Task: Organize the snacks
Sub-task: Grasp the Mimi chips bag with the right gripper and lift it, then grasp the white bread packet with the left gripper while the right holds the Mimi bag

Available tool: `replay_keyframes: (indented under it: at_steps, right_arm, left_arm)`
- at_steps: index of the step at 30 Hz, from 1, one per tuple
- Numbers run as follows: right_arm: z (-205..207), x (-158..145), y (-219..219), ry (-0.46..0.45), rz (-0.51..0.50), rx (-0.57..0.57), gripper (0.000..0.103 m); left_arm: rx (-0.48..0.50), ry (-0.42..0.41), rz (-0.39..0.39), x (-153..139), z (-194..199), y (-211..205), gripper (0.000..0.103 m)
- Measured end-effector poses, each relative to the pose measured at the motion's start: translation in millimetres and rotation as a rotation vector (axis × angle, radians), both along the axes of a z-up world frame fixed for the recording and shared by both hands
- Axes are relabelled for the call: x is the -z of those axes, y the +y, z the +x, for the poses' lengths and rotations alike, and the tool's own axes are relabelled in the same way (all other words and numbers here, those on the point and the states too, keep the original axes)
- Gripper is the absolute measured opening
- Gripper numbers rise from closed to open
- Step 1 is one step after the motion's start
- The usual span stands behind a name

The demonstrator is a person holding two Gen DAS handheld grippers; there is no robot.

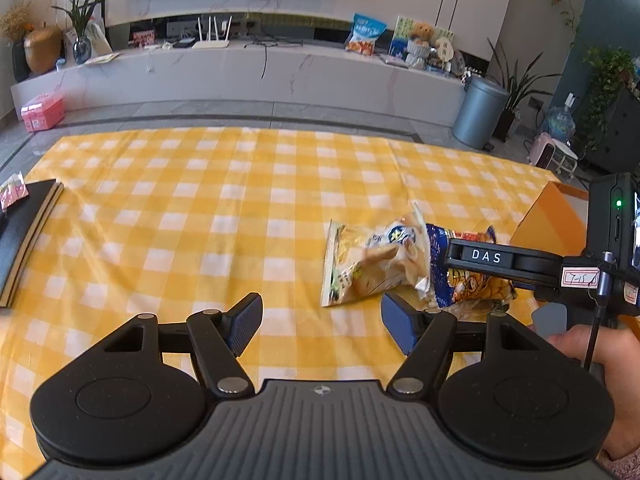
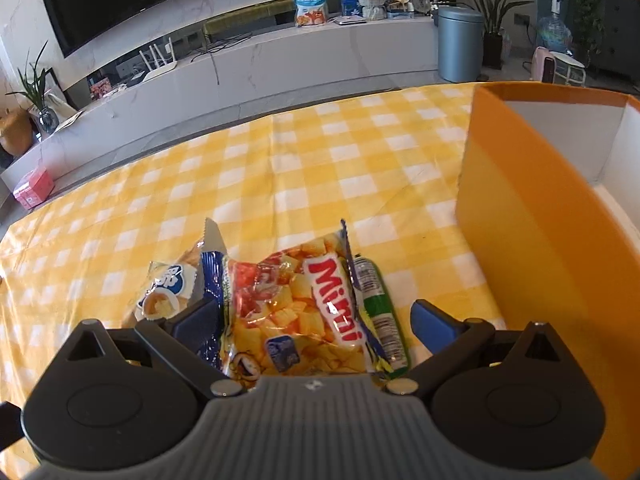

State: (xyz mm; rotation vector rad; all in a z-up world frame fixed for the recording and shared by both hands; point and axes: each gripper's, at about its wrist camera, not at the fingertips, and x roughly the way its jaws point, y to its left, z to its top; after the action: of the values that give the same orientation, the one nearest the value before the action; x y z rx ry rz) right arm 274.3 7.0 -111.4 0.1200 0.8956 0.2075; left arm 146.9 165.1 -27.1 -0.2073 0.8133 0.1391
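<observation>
Mimi snack bag is seen lying between the spread fingers of the right gripper, low over the checked worktop. The fingers are set wide on either side of the bag; no squeeze on the foil is visible, so the bag is judged framed rather than gripped. Whether the left pad touches the bag's blue edge cannot be told. In the left wrist view the same bag is partly covered by the right gripper's arm.

Just beside it, on its left, a second pale snack bag is noted, touching or slightly overlapped by the first; in the left wrist view it lies flat on the cloth.

The left gripper is held above the worktop, near side of the two bags, fingers wide apart and nothing between them.

Further right, an orange box stands open-topped on the worktop, near the bags but apart from them. Only a part of its white interior is shown, and nothing is seen in that part.

At the far left edge a dark board with a small pink packet on it is recorded.

Progress, as judged: early. Neither bag is in the box. Remaining: closing on the Mimi bag, transfer to the box, then the pale bag, possibly the pink packet.
</observation>
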Motion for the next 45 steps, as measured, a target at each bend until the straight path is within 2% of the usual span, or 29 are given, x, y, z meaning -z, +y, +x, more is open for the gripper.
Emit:
replay_keyframes:
  at_steps: [6, 8, 10, 13, 16, 21, 24, 28, 31, 35, 39, 42, 45]
  right_arm:
    - [4, 12, 9, -0.004, -0.024, -0.039, 0.098]
    - [1, 12, 8, -0.037, -0.043, -0.038, 0.077]
    - [-2, 9, 6, -0.064, -0.075, -0.032, 0.060]
    - [-3, 6, -5, -0.059, -0.038, -0.032, 0.051]
    - [-5, 2, -16, -0.048, -0.003, -0.032, 0.046]
    - [-23, -12, -27, -0.060, 0.029, -0.042, 0.046]
    - [-39, -26, -33, -0.080, 0.027, -0.087, 0.046]
    - [-64, -37, -25, -0.099, -0.099, -0.234, 0.046]
    - [-71, -34, -24, -0.056, -0.130, -0.302, 0.046]
    - [-66, -22, -24, -0.003, -0.178, -0.296, 0.046]
    - [-63, -14, -21, 0.048, -0.141, -0.311, 0.046]
    - [-67, -11, -12, 0.024, -0.200, -0.322, 0.046]
    - [-71, -17, -14, 0.009, -0.149, -0.320, 0.046]
  left_arm:
    - [-0.010, 0.001, -0.003, 0, 2, 4, 0.080]
    - [-0.016, -0.002, 0.012, 1, 2, 3, 0.080]
    - [-0.016, -0.001, 0.026, 1, 3, 2, 0.080]
    - [-0.015, 0.006, 0.017, 2, 3, 2, 0.080]
    - [-0.011, 0.003, 0.016, 1, 3, 1, 0.080]
    - [-0.007, -0.005, 0.017, -1, 0, 0, 0.080]
    - [-0.004, -0.003, 0.011, -1, 0, 0, 0.080]
    - [0.010, -0.002, 0.018, 0, 0, -4, 0.080]
    - [0.026, -0.002, 0.017, 0, -1, -9, 0.080]
    - [0.045, -0.006, 0.024, -1, -2, -15, 0.080]
    - [0.053, -0.008, 0.026, -1, -2, -18, 0.080]
    - [0.051, -0.007, 0.021, 0, -2, -17, 0.080]
    - [0.046, -0.008, 0.014, 0, -3, -15, 0.080]
